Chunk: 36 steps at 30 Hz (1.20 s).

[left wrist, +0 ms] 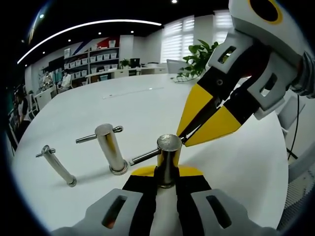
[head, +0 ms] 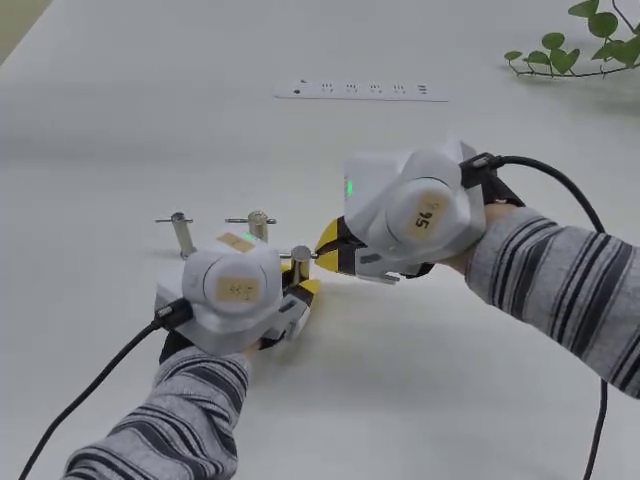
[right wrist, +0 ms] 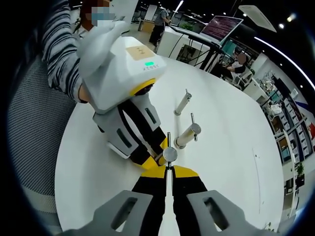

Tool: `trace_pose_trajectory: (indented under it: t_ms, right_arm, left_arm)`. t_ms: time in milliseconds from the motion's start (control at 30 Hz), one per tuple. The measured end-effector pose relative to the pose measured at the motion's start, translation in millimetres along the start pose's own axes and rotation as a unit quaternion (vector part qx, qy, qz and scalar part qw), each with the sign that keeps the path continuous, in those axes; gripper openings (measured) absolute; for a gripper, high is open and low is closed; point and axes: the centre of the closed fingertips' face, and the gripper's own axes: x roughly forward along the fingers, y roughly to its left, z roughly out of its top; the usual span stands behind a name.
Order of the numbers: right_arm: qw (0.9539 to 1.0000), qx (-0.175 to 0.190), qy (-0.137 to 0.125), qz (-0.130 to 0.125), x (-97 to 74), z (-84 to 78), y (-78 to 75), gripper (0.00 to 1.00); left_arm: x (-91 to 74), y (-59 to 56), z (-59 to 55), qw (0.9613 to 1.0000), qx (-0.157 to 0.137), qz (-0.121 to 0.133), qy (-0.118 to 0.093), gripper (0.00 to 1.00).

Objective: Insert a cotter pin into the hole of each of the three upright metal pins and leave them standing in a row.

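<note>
Three upright metal pins stand on the white table. The far pin [head: 182,232] and the middle pin [head: 259,225] each carry a cotter pin through the head. My left gripper [left wrist: 167,174] is shut on the shaft of the nearest pin [left wrist: 168,150], low near its base. A cotter pin [left wrist: 145,157] passes through this pin's hole and sticks out to the left. My right gripper [right wrist: 169,172] is shut on that cotter pin's near end, its yellow tips right against the pin head [right wrist: 170,154]. In the head view both grippers meet at the nearest pin [head: 300,262].
A white power strip [head: 360,90] lies far back on the table. A green plant [head: 580,45] reaches in at the back right corner. A black cable [head: 85,395] trails from the left gripper toward the front left. The table [head: 420,380] is bare in front.
</note>
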Motion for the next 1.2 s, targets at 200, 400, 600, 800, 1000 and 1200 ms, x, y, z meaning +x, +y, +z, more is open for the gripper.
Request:
trace_pose_trajectory:
  t_ms: [200,400,600,800,1000,1200]
  right_arm:
    - [1.0,0.001,-0.001,0.001,-0.3,0.4,0.2,0.0]
    - [1.0,0.001,-0.001,0.002,-0.4,0.3,0.4,0.0]
    - [1.0,0.005,-0.002,0.004,1.0,0.6,1.7,0.0]
    - [1.0,0.007,-0.007,0.0,2.1,1.5,1.8,0.0]
    - [0.9997,0.021,-0.011,-0.006,1.3,2.3,-0.2,0.03]
    - [0.9936,0.103,-0.045,0.014,0.3,9.2,1.2,0.12]
  left_arm:
    - [0.3,0.1,0.1,1.0,0.0,0.001,0.001,0.1]
    - [0.7,-0.1,0.0,1.0,0.001,0.0,0.003,0.1]
    - [1.4,-0.7,-1.0,0.9998,0.018,0.004,0.006,0.1]
    - [1.5,-0.2,-0.7,0.9999,0.015,0.005,0.006,0.11]
    - [0.7,-0.5,-0.8,0.9999,0.012,0.007,0.006,0.2]
    - [-3.3,-2.1,-1.1,0.9998,0.016,-0.001,0.007,0.29]
